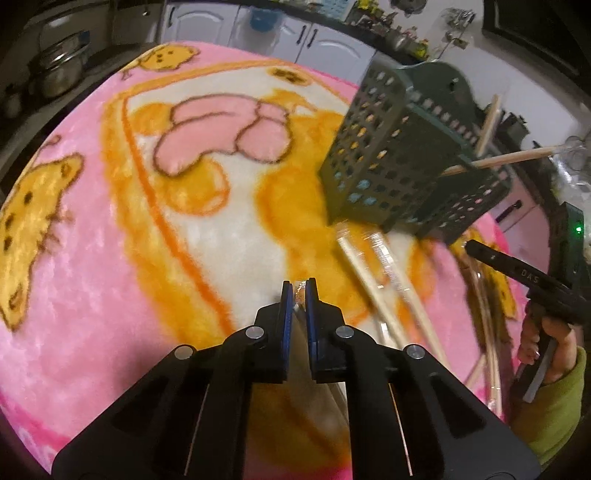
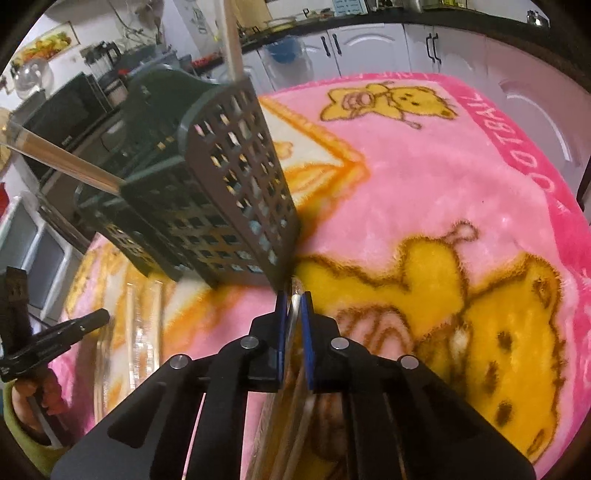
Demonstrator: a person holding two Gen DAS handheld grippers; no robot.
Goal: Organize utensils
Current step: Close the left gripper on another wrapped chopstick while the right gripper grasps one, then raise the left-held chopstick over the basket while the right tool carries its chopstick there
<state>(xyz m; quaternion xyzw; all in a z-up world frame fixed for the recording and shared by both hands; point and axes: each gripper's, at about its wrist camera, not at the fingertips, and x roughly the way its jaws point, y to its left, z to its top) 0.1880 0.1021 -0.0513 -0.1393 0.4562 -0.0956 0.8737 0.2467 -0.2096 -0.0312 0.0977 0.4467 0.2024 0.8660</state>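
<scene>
A dark green perforated utensil holder stands on the pink blanket, with wrapped chopsticks sticking out of its top. It also shows in the right wrist view. My left gripper is shut on a plastic-wrapped pair of chopsticks, above the blanket left of the holder. My right gripper is shut on another wrapped pair, its tip close to the holder's base. More wrapped chopsticks lie on the blanket in front of the holder.
The pink and yellow cartoon blanket covers the table. White cabinets and a cluttered dark counter surround it. Steel pots stand at the far left. The other gripper and a hand in a green sleeve show at the right edge.
</scene>
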